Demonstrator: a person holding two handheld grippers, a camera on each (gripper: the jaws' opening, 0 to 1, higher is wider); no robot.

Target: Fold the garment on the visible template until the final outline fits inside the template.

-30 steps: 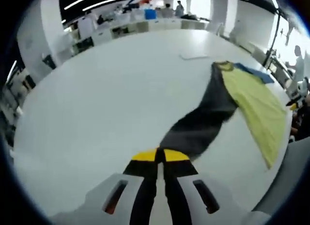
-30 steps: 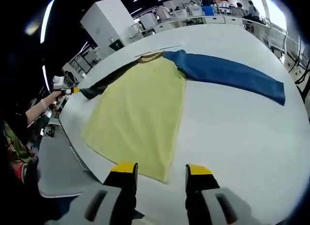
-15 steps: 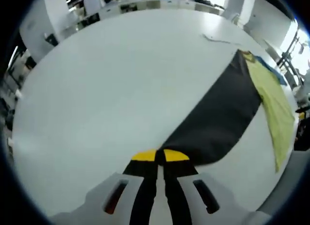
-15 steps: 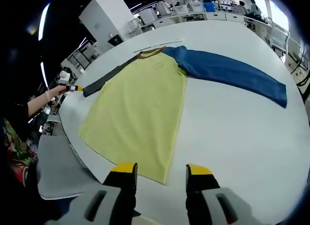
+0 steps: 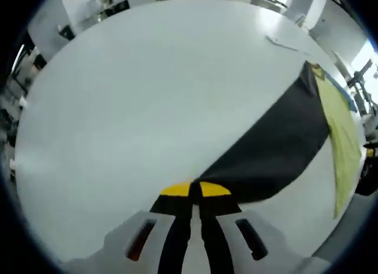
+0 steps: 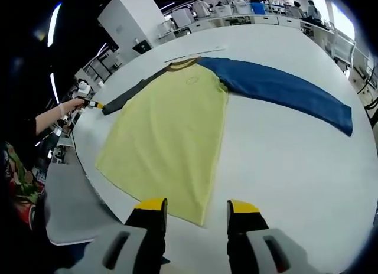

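Note:
A long-sleeved shirt lies on a white table (image 6: 283, 162), with a yellow body (image 6: 171, 132), a blue sleeve (image 6: 283, 88) and a dark grey sleeve (image 5: 277, 150). My left gripper (image 5: 195, 189) is shut on the cuff of the dark grey sleeve, which stretches flat toward the yellow body (image 5: 345, 132). In the right gripper view the left gripper (image 6: 88, 103) appears small at the far left, held by a hand, at the grey sleeve's (image 6: 133, 94) end. My right gripper (image 6: 196, 206) stands open just short of the shirt's bottom hem, with nothing between its fingers.
A thin pale strip (image 6: 198, 51) lies on the table beyond the collar. A grey mat (image 6: 68, 206) lies at the table's near edge by the hem. Desks and people stand far behind. The table is bare left of the grey sleeve.
The dark grey sleeve, bunched and twisted a second ago, is now pulled out flat and straight by my left gripper. My right gripper has hardly moved.

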